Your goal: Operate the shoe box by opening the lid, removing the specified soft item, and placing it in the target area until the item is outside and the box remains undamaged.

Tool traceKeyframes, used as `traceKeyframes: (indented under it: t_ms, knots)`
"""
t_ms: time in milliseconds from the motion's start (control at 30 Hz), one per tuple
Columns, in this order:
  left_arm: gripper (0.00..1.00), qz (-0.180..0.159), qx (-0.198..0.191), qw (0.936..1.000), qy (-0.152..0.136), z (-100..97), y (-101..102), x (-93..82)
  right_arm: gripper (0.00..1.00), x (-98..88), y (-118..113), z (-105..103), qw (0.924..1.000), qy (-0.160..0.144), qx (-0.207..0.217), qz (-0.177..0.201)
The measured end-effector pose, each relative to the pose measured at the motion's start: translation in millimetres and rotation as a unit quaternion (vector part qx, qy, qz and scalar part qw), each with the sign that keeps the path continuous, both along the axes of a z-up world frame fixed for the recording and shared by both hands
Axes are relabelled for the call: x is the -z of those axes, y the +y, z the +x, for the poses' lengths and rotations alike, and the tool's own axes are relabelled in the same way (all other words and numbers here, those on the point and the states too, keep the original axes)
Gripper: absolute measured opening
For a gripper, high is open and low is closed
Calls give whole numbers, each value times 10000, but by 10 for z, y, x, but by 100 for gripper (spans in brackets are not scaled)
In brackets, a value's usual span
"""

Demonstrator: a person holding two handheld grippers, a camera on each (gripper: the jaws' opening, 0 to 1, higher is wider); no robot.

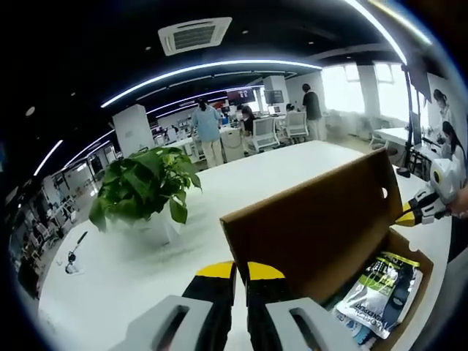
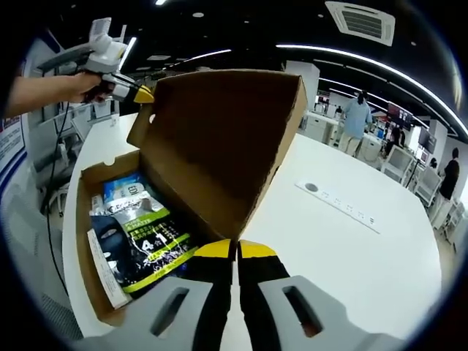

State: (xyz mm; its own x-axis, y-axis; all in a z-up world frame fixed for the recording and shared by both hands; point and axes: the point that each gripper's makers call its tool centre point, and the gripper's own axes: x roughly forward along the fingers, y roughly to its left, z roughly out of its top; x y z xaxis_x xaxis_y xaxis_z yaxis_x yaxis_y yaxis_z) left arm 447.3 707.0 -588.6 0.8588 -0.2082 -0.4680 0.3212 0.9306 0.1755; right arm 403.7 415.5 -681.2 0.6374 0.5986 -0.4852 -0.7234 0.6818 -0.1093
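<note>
The shoe box [image 2: 219, 153] sits on the white table [image 2: 351, 241], its lid [image 2: 227, 131] raised upright. Inside, at about 8 o'clock in the right gripper view, lie soft packets [image 2: 142, 234]; they look light, limp and slick, best pinched at an edge. Each gripper, the left gripper [image 1: 241, 276] and the right gripper [image 2: 235, 254], has its jaws closed on a lid end, holding it up

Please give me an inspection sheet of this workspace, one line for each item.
Surface: white table, socket strip set in it.
Job's things: shoe box open, lid raised; soft packets inside.
Clutter: potted plant.
Grippers: left gripper and right gripper each closed on a lid edge.
Cables: dark cable beyond table edge.
Surroundings: office, people, desks.
</note>
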Motion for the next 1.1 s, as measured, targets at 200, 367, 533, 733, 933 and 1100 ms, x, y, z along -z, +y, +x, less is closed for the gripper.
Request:
traceKeyframes:
  t_ms: [200,367,533,733,933,1100]
  knots:
    - [5,-110,-81,9999,-13,53,-4,34,0,-3,7,18,9999,-57,-43,-94]
    - [10,-237,-196,9995,89,21,7,164,0,-2,16,16,9994,-153,-155,-275]
    - [12,-282,-297,9990,163,-64,55,248,0,-2,14,27,9994,-128,-149,-278]
    - [12,-349,-365,9983,280,-210,67,365,0,0,18,48,9995,-102,-136,-252]
    - [9,-403,-404,9971,499,-368,48,564,0,3,16,53,9996,-76,-129,-238]
    - [8,-426,-476,9961,609,-466,34,693,0,-1,17,50,9997,-48,-100,-213]
